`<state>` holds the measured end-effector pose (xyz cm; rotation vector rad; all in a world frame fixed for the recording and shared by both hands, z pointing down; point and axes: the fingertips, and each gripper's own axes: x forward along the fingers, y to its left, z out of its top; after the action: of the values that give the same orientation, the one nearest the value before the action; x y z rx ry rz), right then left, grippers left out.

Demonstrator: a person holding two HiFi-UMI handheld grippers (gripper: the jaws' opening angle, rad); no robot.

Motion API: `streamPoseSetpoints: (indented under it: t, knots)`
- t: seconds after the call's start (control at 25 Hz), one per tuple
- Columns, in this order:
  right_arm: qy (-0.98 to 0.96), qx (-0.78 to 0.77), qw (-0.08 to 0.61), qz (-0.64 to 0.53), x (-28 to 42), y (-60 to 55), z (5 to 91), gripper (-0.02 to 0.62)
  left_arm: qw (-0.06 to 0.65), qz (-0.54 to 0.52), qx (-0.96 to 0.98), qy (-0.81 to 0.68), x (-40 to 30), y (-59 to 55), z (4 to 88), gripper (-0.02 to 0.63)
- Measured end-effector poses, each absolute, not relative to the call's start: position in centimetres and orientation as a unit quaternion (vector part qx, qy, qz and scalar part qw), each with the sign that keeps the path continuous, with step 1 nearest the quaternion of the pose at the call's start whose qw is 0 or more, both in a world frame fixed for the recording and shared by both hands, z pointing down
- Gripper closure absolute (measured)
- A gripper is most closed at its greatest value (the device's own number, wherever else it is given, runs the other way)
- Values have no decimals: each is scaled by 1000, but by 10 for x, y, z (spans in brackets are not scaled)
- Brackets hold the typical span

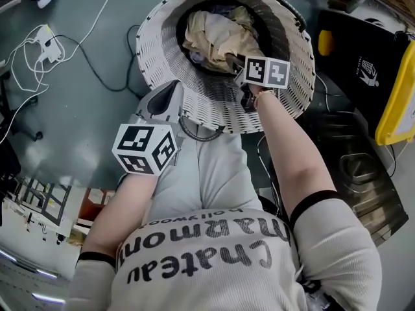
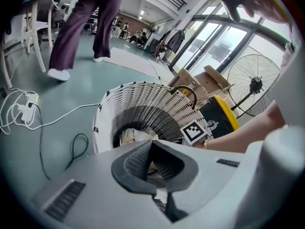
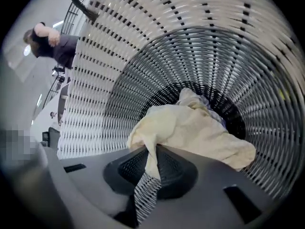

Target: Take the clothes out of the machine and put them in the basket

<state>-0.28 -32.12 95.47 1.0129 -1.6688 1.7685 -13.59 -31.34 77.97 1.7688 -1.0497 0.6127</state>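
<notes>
The right tongs [image 3: 152,149] are clamped together on a fold of a pale yellow crumpled cloth [image 3: 190,132]. The pinched fold runs down between the two dark ribbed pads, and the rest of the cloth spreads out ahead of the tips. These tongs reach down inside the round white woven plastic basket [image 1: 155,44], with the slatted wall curving all round them. The cloth's far end lies on a heap of other clothes at the bottom.

The left tongs [image 2: 152,161] stand a little apart and hold nothing; the basket's lattice shows through the gap between the pads. They hang just over the near rim, outside the basket and to the left of the right tongs. They touch neither the wall nor the clothes.

The basket's mouth is wide and open above the heap, so there is room around the right tongs. Beyond the left tongs the grey-green floor [image 1: 97,122] lies open apart from a white cable [image 1: 39,44] and a black cable [image 1: 97,70]. To the right of the right tongs, a black and yellow bin [image 1: 395,109] stands close against the basket.

From above, the marker cube covers the tips of the right tongs. What lies under the yellow cloth is hard to make out. The machine is in none of the views.
</notes>
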Motion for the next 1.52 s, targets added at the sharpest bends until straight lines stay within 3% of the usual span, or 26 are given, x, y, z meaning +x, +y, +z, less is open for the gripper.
streamPoseSetpoints:
  t: [0.48, 0.8, 1.08, 1.28, 1.4, 1.52]
  knots:
    - [-614, 394, 293, 618, 2, -320, 983, 523, 455, 248, 749, -412, -130, -323, 789, 598]
    - [-567, 433, 329, 618, 16, -303, 951, 353, 464, 236, 751, -406, -131, -318, 756, 598]
    - [-543, 467, 292, 634, 21, -280, 856, 353, 442, 225, 778, -386, -127, -320, 674, 598]
    - [-544, 502, 210, 639, 15, -282, 760, 356, 403, 215, 813, -361, -121, -331, 599, 598]
    - [-528, 547, 183, 624, 24, -281, 702, 506, 373, 212, 832, -350, -118, -335, 552, 598]
    - [-539, 571, 140, 604, 31, -299, 644, 508, 339, 200, 851, -348, -117, -349, 509, 598]
